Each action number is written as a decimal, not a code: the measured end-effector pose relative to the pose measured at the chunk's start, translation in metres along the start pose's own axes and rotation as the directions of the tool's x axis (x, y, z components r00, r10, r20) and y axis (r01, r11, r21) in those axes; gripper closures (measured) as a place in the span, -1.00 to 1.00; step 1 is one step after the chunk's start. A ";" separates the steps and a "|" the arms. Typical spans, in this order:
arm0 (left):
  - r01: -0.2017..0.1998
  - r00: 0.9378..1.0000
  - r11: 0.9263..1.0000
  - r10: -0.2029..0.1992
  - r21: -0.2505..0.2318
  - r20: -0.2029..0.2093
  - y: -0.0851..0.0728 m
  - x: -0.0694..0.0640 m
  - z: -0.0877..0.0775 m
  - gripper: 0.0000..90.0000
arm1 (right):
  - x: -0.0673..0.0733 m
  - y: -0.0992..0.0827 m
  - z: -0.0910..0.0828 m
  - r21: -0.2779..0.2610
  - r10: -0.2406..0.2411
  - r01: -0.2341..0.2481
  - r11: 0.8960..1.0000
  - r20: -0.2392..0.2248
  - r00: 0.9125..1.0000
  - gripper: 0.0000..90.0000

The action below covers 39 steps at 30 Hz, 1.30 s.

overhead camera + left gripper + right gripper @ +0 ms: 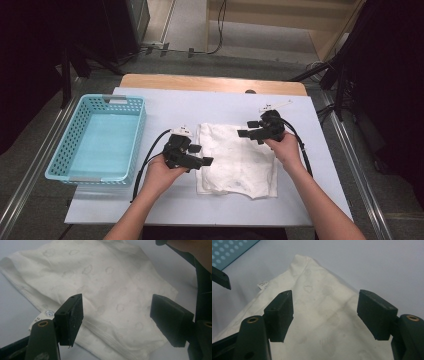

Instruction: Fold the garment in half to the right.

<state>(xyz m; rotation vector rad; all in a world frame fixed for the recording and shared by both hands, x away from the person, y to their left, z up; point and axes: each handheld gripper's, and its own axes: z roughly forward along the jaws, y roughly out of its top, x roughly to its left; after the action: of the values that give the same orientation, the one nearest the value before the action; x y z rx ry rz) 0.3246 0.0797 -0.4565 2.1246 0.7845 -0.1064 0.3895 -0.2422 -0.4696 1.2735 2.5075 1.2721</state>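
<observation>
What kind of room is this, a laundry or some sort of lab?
Probably a lab or recording studio: a table under a pale sheet stands among black stands and floor cables, holding just a white cloth and a blue basket.

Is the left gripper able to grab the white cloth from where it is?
Probably yes. The left gripper hangs open at the left edge of the white cloth, and nothing lies between its jaws and the fabric. The blue basket sits off to the side.

Black tongs (pixel 200 155) with blocky pads (brass screws), black cables.
</observation>
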 end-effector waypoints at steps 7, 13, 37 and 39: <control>-0.004 1.000 1.000 0.004 -0.009 -0.016 -0.004 -0.005 -0.001 -0.39 | 0.006 0.002 0.004 0.008 -0.006 0.006 1.000 -0.012 1.000 -0.38; -0.005 1.000 1.000 0.005 0.000 -0.009 -0.014 -0.010 -0.003 -0.39 | 0.010 0.003 0.010 0.021 -0.017 0.017 1.000 -0.018 1.000 -0.38; -0.028 1.000 0.997 0.028 0.066 0.009 -0.047 -0.026 0.008 -0.46 | 0.024 0.006 0.017 0.022 -0.036 0.038 0.999 -0.057 0.998 -0.38; -0.038 0.999 0.996 0.039 0.075 -0.004 -0.050 -0.027 0.011 -0.46 | 0.024 0.006 0.018 0.022 -0.030 0.031 0.999 -0.062 0.998 -0.38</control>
<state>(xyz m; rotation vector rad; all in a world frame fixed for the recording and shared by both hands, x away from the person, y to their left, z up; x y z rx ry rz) 0.2768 0.0803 -0.4888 2.2102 0.7525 -0.1115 0.3839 -0.2121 -0.4699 1.2140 2.5805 1.2995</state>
